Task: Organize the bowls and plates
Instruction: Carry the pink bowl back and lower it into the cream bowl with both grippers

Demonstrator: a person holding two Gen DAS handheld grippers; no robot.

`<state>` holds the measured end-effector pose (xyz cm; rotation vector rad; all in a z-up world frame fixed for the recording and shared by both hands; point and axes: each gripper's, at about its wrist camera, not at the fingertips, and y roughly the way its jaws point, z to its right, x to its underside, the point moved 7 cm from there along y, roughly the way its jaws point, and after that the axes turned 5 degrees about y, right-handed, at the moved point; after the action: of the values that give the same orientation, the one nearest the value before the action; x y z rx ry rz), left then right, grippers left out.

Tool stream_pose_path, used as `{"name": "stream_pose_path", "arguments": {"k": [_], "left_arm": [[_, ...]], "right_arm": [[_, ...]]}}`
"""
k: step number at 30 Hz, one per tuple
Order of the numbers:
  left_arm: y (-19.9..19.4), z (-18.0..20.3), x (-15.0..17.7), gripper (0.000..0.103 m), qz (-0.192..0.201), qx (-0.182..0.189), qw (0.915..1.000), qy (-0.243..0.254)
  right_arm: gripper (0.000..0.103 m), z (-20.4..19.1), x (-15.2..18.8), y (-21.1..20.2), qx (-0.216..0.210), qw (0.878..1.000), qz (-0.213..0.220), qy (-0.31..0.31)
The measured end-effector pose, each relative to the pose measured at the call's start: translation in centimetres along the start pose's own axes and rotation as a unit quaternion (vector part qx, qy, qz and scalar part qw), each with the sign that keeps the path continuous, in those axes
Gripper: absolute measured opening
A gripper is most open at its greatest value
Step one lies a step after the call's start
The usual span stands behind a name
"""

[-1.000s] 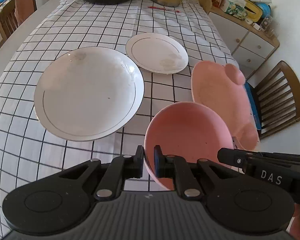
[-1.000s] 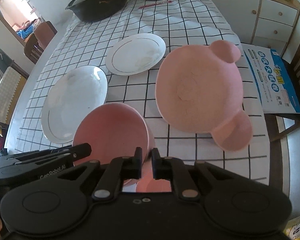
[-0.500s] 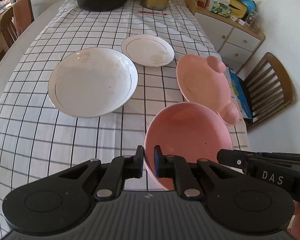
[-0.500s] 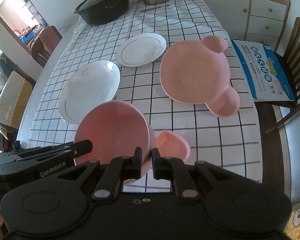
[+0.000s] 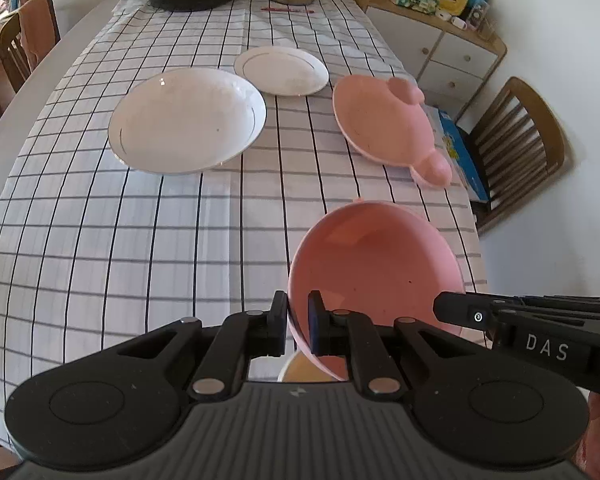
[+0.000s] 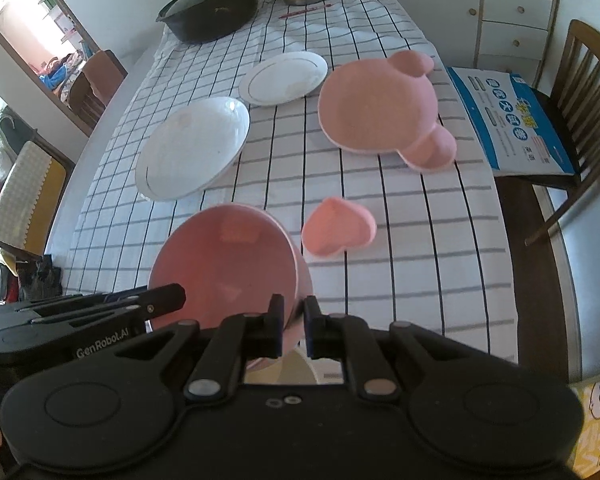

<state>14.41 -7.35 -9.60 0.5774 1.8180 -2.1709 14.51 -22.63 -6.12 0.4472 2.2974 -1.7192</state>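
Gripping the pink bowl (image 5: 374, 268) by its rim, my left gripper (image 5: 298, 322) and right gripper (image 6: 293, 326) both pinch it above the checked tablecloth (image 5: 140, 240).

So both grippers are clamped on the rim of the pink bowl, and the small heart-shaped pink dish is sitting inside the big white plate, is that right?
Not quite. Both the left gripper and the right gripper do grip the pink bowl, but the heart-shaped pink dish lies on the checked tablecloth, apart from the big white plate. The right wrist view shows it.
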Motion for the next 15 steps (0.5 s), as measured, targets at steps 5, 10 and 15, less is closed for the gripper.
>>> {"name": "stream_pose_path", "arguments": {"k": [5, 10, 15], "left_arm": [[-0.3, 0.2, 1.9, 0.01, -0.009, 0.005, 0.9999, 0.003], [-0.4, 0.3, 3.6, 0.01, -0.019, 0.007, 0.9998, 0.007], [0.0, 0.3, 4.9, 0.01, -0.03, 0.006, 0.9995, 0.01]], "right_arm": [[0.009, 0.3, 1.9, -0.3, 0.0, 1.0, -0.004, 0.009], [0.009, 0.5, 3.7, -0.1, 0.0, 1.0, -0.012, 0.014], [0.009, 0.6, 5.1, 0.1, 0.001, 1.0, -0.016, 0.014]]}}
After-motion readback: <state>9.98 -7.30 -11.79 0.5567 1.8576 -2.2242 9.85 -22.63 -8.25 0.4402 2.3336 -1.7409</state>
